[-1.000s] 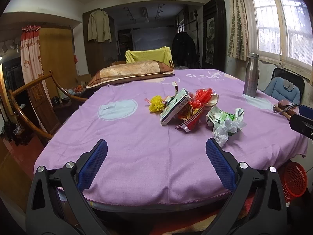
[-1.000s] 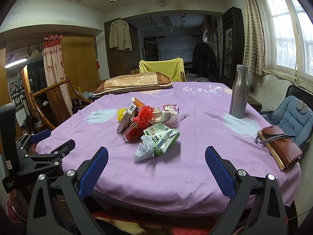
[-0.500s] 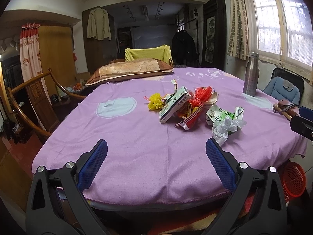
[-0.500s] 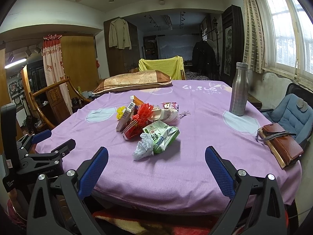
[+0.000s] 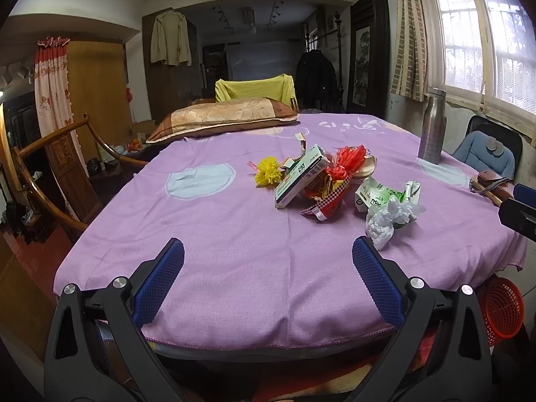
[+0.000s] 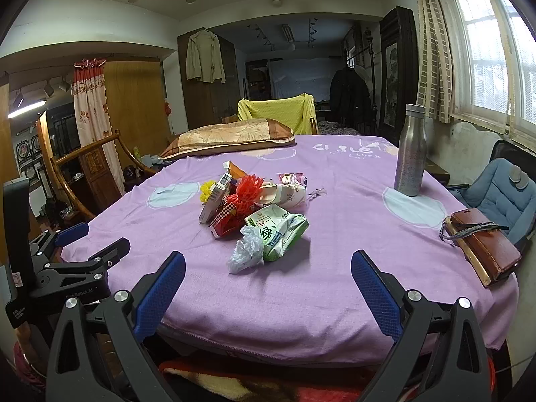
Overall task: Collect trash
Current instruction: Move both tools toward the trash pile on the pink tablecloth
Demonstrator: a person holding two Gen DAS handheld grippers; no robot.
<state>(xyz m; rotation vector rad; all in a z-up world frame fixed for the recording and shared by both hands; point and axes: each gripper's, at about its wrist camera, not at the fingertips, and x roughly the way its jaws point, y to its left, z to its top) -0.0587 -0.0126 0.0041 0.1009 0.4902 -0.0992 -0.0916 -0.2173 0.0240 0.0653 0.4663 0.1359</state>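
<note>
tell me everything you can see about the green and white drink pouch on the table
The green and white pouch is a soft, glossy packet, crumpled and seemingly emptied, printed with green characters on white. It lies on its side on the purple tablecloth, at the near edge of the trash pile. A crumpled clear plastic wrapper rests against its near end, and the red checkered wrapper lies just beside it. Neither gripper touches it.
</note>
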